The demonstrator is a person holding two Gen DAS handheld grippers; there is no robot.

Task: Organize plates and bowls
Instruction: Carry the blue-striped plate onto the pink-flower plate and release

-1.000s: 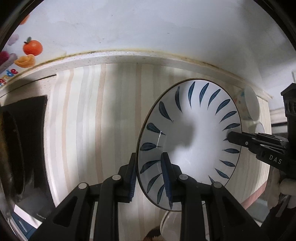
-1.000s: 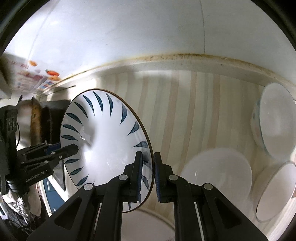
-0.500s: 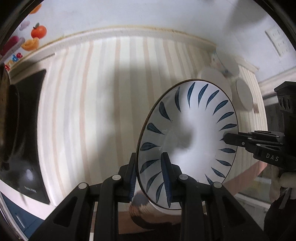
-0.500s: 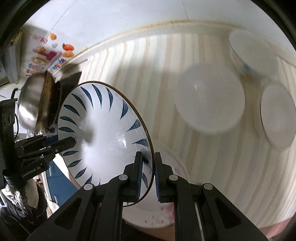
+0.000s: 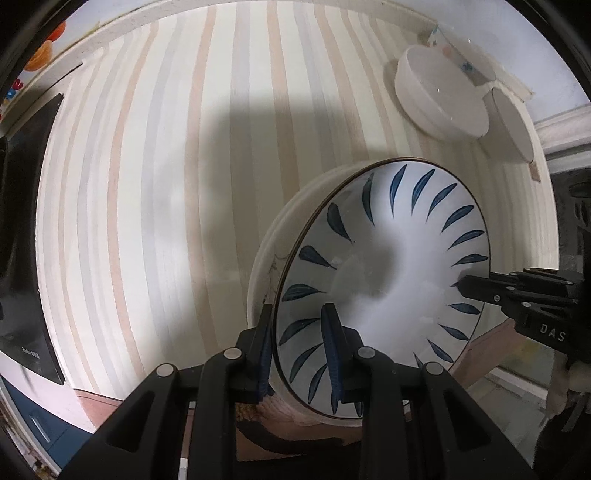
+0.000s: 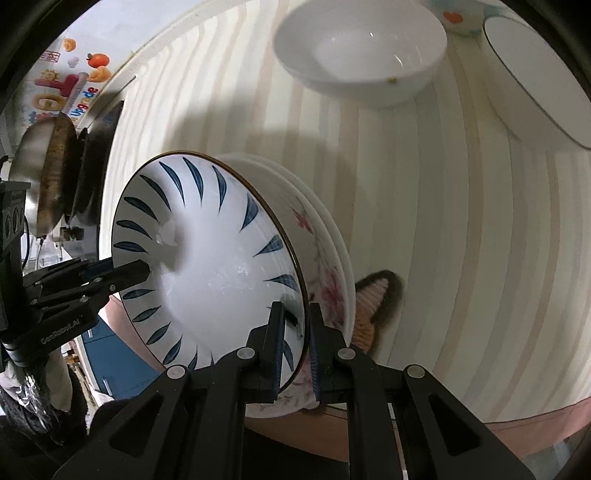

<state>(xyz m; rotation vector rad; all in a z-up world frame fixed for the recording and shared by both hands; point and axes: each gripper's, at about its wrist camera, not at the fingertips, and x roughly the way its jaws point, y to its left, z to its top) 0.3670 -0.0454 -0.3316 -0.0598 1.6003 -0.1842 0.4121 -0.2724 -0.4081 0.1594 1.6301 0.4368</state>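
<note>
A white plate with blue leaf marks (image 5: 384, 280) is held by both grippers at opposite rims. My left gripper (image 5: 299, 350) is shut on its near-left rim. My right gripper (image 6: 297, 332) is shut on the opposite rim, and the plate shows in the right wrist view (image 6: 207, 258) too. Just beneath it is a white plate with pink flowers (image 6: 328, 266), near the front edge of the counter; whether the two touch cannot be told. A white bowl (image 6: 362, 59) and a white plate (image 6: 532, 81) stand farther back.
The striped counter (image 5: 155, 177) runs to the wall. A black cooktop (image 5: 22, 236) lies at the left, with a metal pan (image 6: 48, 170) on it. A small patterned bowl (image 6: 458, 18) stands by the wall. A brown and pink cloth (image 6: 373, 299) lies beside the flowered plate.
Both grippers have carried the blue-leaf plate down and toward the counter's front edge, over the flowered plate. The bowls at the back now appear farther up in both views.
</note>
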